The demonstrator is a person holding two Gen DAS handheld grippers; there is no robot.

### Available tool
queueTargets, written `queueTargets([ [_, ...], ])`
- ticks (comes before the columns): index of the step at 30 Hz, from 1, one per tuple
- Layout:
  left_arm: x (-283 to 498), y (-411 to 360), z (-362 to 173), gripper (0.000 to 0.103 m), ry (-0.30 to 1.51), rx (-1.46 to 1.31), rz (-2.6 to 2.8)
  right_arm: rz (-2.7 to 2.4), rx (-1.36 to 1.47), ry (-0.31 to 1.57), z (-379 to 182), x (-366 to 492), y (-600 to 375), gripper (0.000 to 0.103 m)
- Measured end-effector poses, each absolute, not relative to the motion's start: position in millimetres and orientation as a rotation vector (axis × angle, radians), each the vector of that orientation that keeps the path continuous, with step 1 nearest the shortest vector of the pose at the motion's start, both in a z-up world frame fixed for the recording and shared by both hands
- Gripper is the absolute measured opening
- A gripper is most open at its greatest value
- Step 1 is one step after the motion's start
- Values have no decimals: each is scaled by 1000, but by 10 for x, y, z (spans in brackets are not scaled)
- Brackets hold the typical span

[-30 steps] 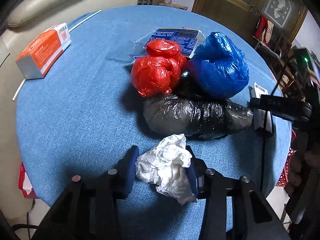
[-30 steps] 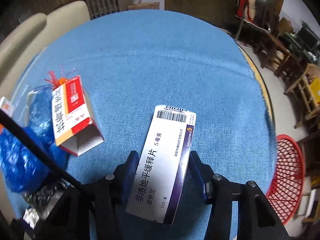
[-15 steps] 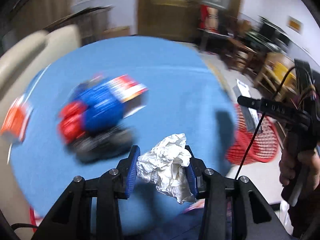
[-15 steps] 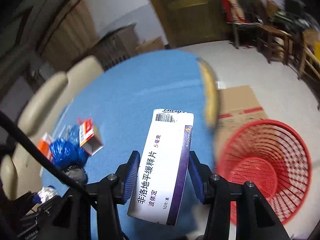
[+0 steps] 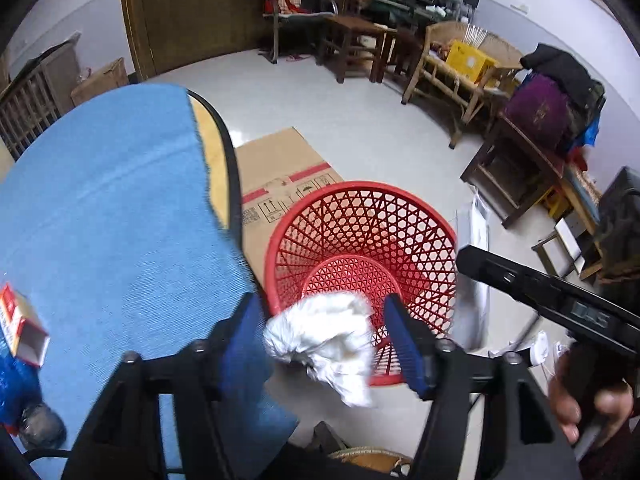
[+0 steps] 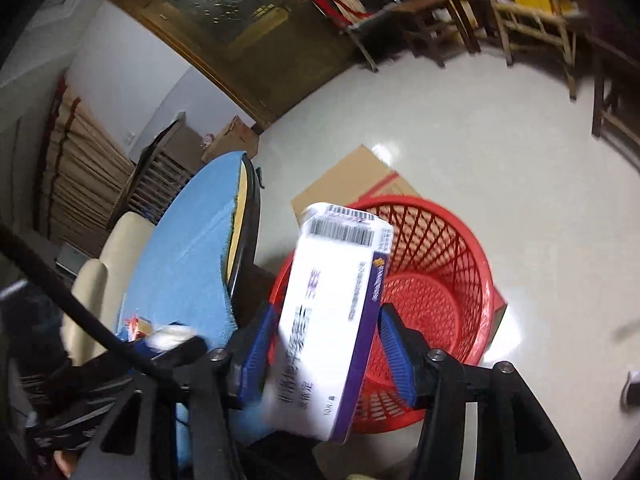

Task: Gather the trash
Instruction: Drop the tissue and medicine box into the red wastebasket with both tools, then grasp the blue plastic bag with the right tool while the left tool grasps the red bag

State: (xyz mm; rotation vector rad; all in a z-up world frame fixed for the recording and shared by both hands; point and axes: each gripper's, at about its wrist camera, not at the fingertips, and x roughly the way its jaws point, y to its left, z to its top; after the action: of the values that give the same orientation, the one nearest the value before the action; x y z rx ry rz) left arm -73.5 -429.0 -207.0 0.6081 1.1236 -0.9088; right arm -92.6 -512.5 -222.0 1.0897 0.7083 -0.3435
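Both jaws were opening over the red mesh basket (image 5: 362, 240) beside the desk (image 5: 100, 220): the left gripper (image 5: 320, 336) releasing the crumpled tissue (image 5: 320, 340), the right gripper (image 6: 326, 344) the upright medicine box (image 6: 328, 320), basket directly below.

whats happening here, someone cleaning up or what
A person is clearing trash off the blue-covered table with a gripper in each hand. Both are over the red mesh basket on the floor, jaws opening. The left gripper is letting go of a crumpled white tissue; the right gripper is releasing a white and purple medicine box.
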Motion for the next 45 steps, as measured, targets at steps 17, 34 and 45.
queueTargets([
  [17, -620, -3140, -1647, 69, 959, 586, -771, -552, 1294, 779, -3013, -801, -6303, 72],
  [34, 10, -1408, -1132, 73, 860, 334, -366, -678, 1085, 846, -2584, -906, -5584, 74],
  [45, 164, -564, -1201, 77, 880, 210, -231, -88, 826, 739, -1356, 336, -4377, 73],
])
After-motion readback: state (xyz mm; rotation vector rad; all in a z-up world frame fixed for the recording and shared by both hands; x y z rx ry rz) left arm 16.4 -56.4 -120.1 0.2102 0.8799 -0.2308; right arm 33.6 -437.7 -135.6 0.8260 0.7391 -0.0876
